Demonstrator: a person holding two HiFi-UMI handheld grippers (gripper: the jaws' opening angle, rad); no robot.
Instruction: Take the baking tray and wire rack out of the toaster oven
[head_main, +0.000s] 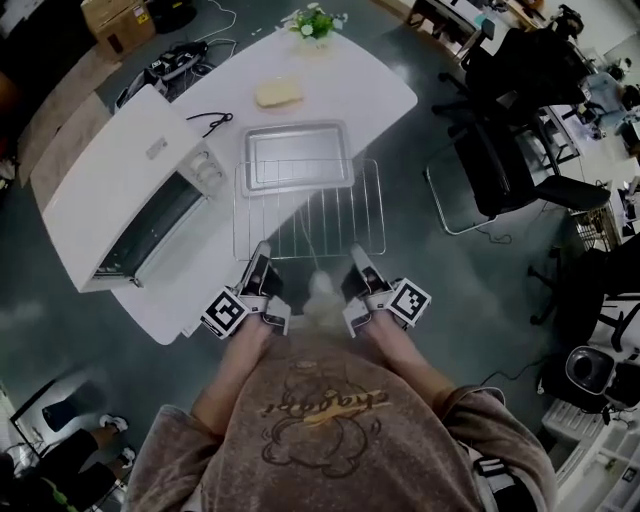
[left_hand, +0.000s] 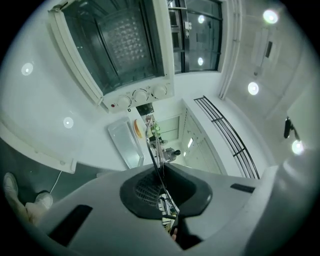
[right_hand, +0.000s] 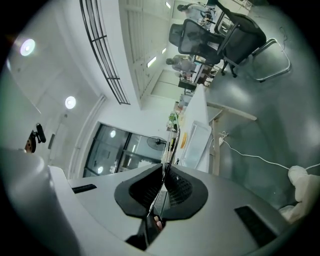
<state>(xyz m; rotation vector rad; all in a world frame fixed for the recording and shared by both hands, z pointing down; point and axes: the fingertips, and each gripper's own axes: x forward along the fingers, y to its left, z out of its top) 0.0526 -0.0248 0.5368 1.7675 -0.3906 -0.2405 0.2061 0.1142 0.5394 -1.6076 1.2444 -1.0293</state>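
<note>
The wire rack (head_main: 310, 212), pinched at its near edge by the left gripper (head_main: 262, 252) and right gripper (head_main: 357, 254) outside the oven (head_main: 120, 190) and partly over the tray (head_main: 297, 150), is best lowered level, both sides together.

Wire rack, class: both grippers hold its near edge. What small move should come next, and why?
Probably lower the wire rack onto the table, then release: the left gripper and right gripper are shut on its near edge, it is out of the toaster oven, and the baking tray already lies there.
</note>
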